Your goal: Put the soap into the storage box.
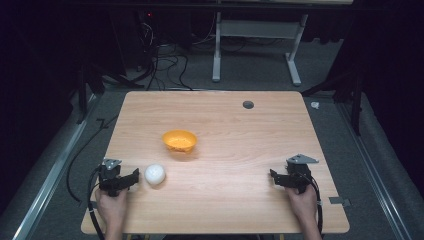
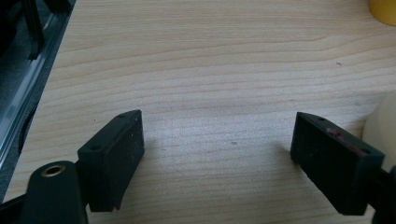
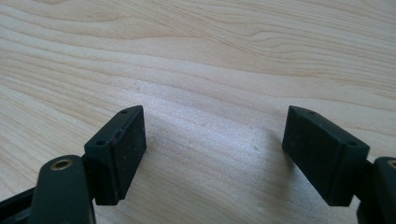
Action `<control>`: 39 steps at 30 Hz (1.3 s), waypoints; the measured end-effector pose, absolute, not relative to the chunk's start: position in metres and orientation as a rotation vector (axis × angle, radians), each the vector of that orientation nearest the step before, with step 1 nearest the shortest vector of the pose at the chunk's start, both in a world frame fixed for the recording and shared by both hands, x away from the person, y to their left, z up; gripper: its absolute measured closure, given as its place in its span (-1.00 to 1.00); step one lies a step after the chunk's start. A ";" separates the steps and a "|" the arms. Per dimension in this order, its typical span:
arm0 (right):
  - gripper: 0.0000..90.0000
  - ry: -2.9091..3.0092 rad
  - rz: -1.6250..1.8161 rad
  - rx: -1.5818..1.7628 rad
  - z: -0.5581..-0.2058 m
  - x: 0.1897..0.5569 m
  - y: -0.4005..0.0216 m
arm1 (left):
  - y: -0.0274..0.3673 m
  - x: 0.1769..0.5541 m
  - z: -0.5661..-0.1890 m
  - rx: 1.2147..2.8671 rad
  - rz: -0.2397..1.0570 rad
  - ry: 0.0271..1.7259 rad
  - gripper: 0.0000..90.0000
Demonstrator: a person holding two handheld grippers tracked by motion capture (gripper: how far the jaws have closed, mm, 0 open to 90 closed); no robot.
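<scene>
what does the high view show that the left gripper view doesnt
High view alone: the whole orange bowl, the round white ball, the right gripper, both hands and the floor beyond the table. Left gripper view alone: the left gripper close up, jaws wide apart with bare wood between them. Both: the wooden table, a bowl edge and the ball's side.

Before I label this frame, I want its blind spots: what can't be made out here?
- White ball: in the left claw view only a pale sliver at the right edge, partly behind the claw's right jaw.
- Orange bowl: contents too small to tell in the high view; cut off by the left claw view's top corner.
- Small white thing on the floor: too small to identify.
</scene>
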State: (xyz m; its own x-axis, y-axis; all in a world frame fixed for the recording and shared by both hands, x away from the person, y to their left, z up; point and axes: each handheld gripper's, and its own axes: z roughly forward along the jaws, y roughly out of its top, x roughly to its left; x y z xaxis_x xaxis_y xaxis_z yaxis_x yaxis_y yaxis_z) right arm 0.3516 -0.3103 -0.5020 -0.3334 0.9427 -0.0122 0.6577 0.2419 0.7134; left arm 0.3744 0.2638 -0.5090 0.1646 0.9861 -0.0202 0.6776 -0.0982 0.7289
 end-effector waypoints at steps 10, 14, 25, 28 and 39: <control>-0.50 2.077 0.862 1.464 -0.502 0.352 -0.310 | 0.264 0.374 -0.509 1.844 0.659 1.575 -0.60; -0.50 2.077 0.861 1.462 -0.502 0.352 -0.310 | 0.263 0.374 -0.509 1.845 0.659 1.574 -0.60; -0.50 2.076 0.861 1.464 -0.502 0.352 -0.310 | 0.263 0.374 -0.509 1.843 0.656 1.575 -0.60; -0.50 2.077 0.861 1.464 -0.502 0.352 -0.310 | 0.264 0.374 -0.509 1.842 0.655 1.574 -0.60; -0.50 2.073 0.859 1.465 -0.502 0.352 -0.310 | 0.268 0.373 -0.508 1.813 0.624 1.576 -0.61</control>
State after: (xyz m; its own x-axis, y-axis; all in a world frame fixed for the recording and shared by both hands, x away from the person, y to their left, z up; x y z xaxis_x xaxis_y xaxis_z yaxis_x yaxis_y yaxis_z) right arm 0.3523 -0.3102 -0.5020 -0.3291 0.9442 -0.0121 0.6588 0.2388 0.7134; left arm 0.3732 0.2677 -0.5085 0.1651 0.9845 -0.0598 0.6762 -0.0688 0.7335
